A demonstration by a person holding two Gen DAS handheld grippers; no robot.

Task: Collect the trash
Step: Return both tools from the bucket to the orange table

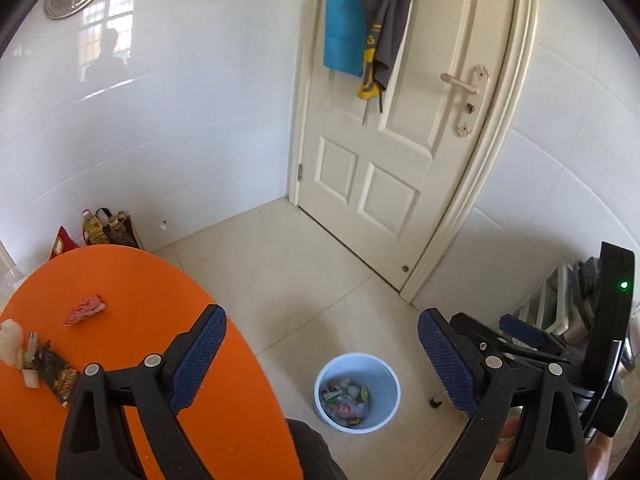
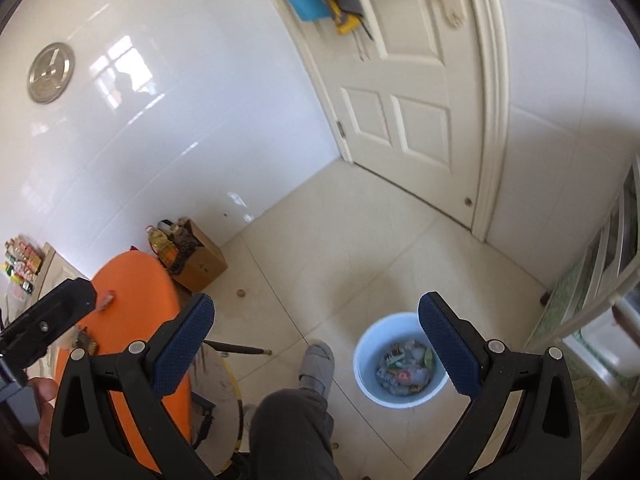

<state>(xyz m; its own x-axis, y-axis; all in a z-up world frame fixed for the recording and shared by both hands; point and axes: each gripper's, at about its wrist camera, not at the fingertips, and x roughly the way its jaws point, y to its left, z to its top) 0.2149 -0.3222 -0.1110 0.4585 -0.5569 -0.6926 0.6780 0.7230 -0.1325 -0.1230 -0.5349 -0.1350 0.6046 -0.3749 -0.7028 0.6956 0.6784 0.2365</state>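
I am holding my left hand-held gripper (image 1: pixel 322 354) above the floor with its blue-padded fingers (image 1: pixel 200 360) standing wide apart and nothing between them; through the gap I am looking down at the pale blue bin (image 1: pixel 357 392), which is sitting on the tiled floor (image 1: pixel 280 280) just beside the orange counter (image 1: pixel 140 300) and already has a heap of wrappers in it. My right hand-held gripper (image 2: pixel 316 350) is also gaping wide and carrying nothing, and in its view the same bin is lying under its right finger, next to my slippered foot (image 2: pixel 318 362). More trash is waiting on the counter: a crumpled pink wrapper (image 1: pixel 85 309) is lying by itself, and well apart from it, at the left edge, a dark snack packet (image 1: pixel 60 376) is touching a few smaller scraps.
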